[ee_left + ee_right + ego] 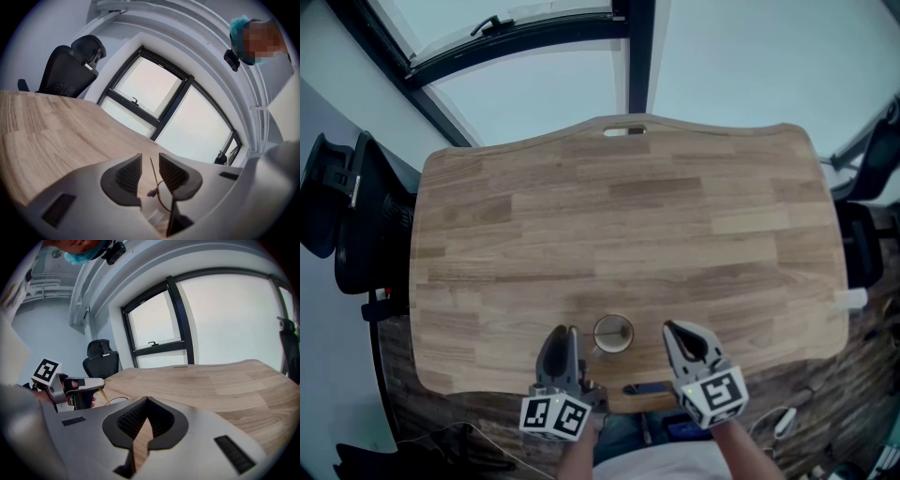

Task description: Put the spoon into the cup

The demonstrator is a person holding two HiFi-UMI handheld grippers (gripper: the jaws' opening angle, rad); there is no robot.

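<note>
Golden spoon (153, 176) stands in cup (598, 330) between released jaws of left gripper (150, 161); right gripper (146, 401) is clenched, empty. Left should retreat straight, sparing it.

Office, by the look of it: a broad wooden desk (628, 216) with a cable slot (624, 130), a black swivel chair (70, 70) ahead-left of the left gripper (149, 158), and tall dark-framed windows (159, 105) straight ahead.

Grey claws (565, 330), black ribbed pads (126, 174), marker cubes (555, 415)
</note>
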